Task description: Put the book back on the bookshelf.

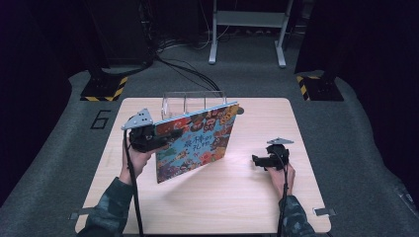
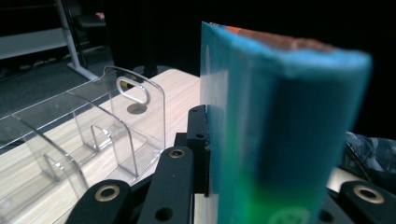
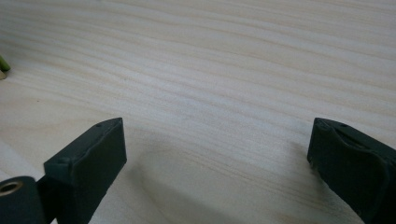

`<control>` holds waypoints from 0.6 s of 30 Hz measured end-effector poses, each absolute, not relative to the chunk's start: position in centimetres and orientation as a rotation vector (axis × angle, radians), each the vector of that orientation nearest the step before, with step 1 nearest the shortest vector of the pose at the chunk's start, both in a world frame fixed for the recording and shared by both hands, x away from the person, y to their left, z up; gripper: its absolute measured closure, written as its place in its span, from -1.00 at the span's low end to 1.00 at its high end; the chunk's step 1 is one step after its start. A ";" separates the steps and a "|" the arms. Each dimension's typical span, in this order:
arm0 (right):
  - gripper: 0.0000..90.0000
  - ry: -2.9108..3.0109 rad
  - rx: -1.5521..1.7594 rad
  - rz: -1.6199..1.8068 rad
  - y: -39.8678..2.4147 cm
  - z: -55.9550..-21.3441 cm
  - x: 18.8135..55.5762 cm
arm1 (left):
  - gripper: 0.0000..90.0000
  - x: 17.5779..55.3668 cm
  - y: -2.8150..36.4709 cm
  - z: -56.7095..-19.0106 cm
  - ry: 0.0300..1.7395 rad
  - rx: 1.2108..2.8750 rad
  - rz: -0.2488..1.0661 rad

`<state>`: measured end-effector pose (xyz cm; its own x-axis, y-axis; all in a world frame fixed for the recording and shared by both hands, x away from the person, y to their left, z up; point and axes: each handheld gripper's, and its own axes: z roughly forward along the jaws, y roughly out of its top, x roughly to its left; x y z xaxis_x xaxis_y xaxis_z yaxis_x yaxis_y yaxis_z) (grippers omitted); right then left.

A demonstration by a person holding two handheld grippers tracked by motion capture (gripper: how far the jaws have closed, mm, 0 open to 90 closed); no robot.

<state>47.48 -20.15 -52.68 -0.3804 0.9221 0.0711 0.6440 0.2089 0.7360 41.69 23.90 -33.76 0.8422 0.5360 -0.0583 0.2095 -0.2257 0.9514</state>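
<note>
counting one book [image 1: 195, 140], two hand-held grippers

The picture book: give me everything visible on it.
The picture book is a thin hardcover with a busy cover of small red, orange and blue figures and a title in dark characters; its spine and edges look teal in the left gripper view. It is held up off the wooden table, cover facing the person, tilted so its far right corner is highest. The left gripper is clamped on its left edge. Behind it stands a clear acrylic rack; whether they touch cannot be told.
</note>
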 end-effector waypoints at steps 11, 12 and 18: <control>-0.91 2.115 1.447 0.999 -20.3 -52.7 47.4 | 0.81 41.6 25.3 -31.4 0.599 1.788 0.383; -0.91 2.110 1.449 1.004 -20.4 -52.7 47.4 | 0.81 41.6 25.5 -31.2 0.603 1.784 0.386; -0.91 2.114 1.439 1.010 -20.4 -52.7 47.5 | 0.81 41.3 26.6 -30.1 0.612 1.784 0.410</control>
